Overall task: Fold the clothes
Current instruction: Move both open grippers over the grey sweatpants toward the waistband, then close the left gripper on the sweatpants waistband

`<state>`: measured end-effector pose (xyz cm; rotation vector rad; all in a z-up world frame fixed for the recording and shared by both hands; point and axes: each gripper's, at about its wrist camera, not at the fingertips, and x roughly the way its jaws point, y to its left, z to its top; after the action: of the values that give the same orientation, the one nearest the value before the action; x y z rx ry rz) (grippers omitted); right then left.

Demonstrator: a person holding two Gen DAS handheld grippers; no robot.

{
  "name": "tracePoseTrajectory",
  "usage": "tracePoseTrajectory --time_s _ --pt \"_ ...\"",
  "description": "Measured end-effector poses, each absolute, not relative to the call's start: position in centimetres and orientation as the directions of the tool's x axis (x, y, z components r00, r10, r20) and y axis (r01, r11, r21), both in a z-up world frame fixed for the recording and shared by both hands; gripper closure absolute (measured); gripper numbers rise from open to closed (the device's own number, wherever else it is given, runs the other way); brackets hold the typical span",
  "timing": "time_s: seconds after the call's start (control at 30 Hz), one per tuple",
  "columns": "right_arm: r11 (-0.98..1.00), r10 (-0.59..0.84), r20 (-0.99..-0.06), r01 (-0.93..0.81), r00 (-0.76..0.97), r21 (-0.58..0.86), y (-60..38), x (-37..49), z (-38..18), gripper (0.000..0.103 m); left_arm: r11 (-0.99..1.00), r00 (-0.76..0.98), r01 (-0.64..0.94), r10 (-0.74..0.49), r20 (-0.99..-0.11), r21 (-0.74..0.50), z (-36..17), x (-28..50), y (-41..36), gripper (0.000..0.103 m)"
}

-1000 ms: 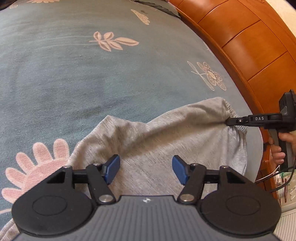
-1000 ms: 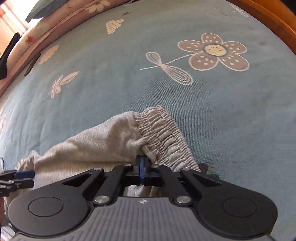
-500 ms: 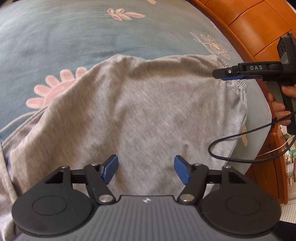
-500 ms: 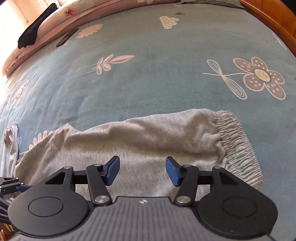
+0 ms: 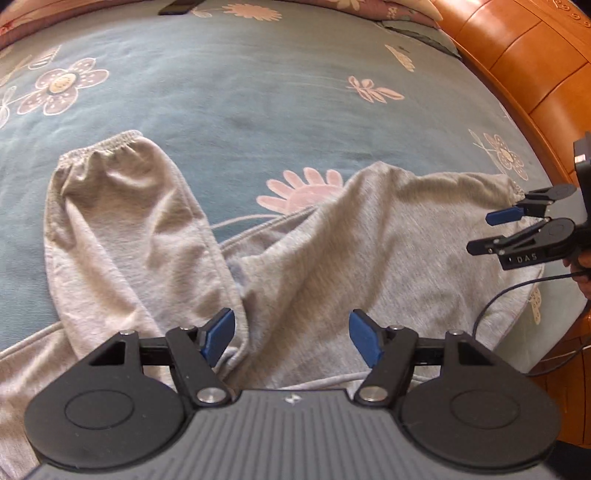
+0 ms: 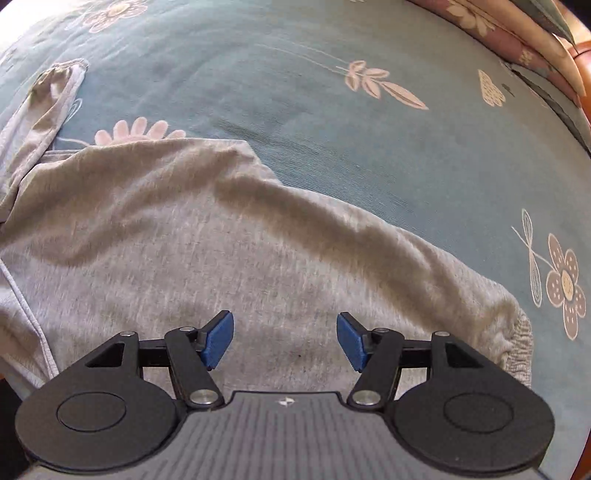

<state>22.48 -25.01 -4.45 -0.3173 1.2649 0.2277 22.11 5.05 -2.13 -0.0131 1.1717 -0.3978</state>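
Observation:
Grey sweatpants [image 5: 332,258] lie spread on a blue floral bedspread [image 5: 240,85]. One leg runs up left to its elastic cuff [image 5: 110,146]; the other stretches right to a cuff [image 5: 515,190]. My left gripper [image 5: 291,334] hovers open over the crotch, nothing between its blue pads. In the left wrist view my right gripper [image 5: 493,230] hangs beside the right cuff, apart from it. In its own view the right gripper [image 6: 284,339] is above the grey leg [image 6: 258,251], jaws opening and empty, with the cuff [image 6: 519,350] to its right.
A wooden bed frame [image 5: 535,59] runs along the right side. Pillows [image 5: 369,7] and a dark flat object [image 5: 177,5] lie at the far edge. A cable [image 5: 495,306] loops from the right gripper, which a hand [image 5: 583,264] holds.
The right gripper let go of the elastic cuff and opened wide. Both grippers drew back over the sweatpants, so both legs now show in the left wrist view.

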Motion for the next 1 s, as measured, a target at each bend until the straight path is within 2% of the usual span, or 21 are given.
tracePoseTrajectory --time_s 0.27,0.33,0.6,0.73,0.83,0.9,0.97,1.0 --pt "0.913 -0.003 -0.971 -0.396 0.238 -0.1 -20.6 22.4 -6.9 0.036 0.962 0.473 0.273 -0.132 -0.871 0.003 -2.5 27.1 4.6 0.039" --pt "0.92 -0.003 -0.971 -0.38 0.24 -0.097 -20.4 22.2 -7.2 0.032 0.969 0.496 0.241 -0.069 -0.865 0.061 -2.8 29.3 4.0 0.038" --pt "0.952 0.041 -0.965 -0.303 0.261 -0.041 -21.3 22.4 -7.7 0.026 0.983 0.385 -0.017 0.174 -0.906 0.182 -6.5 36.4 3.0 0.038" --pt "0.959 0.077 -0.959 -0.284 0.274 -0.004 -21.9 22.3 -7.9 0.025 0.975 0.313 -0.083 0.222 -0.924 0.206 -7.8 38.0 3.6 0.037" --pt "0.963 0.112 -0.952 -0.267 0.286 0.033 -22.7 22.3 -7.9 0.024 0.981 0.268 -0.111 0.184 -0.946 0.159 -7.8 38.7 4.4 0.045" --pt "0.966 0.133 -0.947 -0.254 0.294 0.057 -23.2 22.3 -7.8 0.024 0.983 0.249 -0.118 0.165 -0.954 0.14 -7.7 38.9 5.0 0.056" --pt "0.967 0.147 -0.943 -0.246 0.298 0.073 -23.7 22.4 -7.8 0.024 0.983 0.231 -0.112 0.165 -0.959 0.142 -7.4 39.0 5.5 0.079" --pt "0.967 0.153 -0.941 -0.243 0.3 0.08 -23.9 22.4 -7.7 0.024 0.984 0.223 -0.108 0.163 -0.961 0.142 -7.3 39.0 5.8 0.086"
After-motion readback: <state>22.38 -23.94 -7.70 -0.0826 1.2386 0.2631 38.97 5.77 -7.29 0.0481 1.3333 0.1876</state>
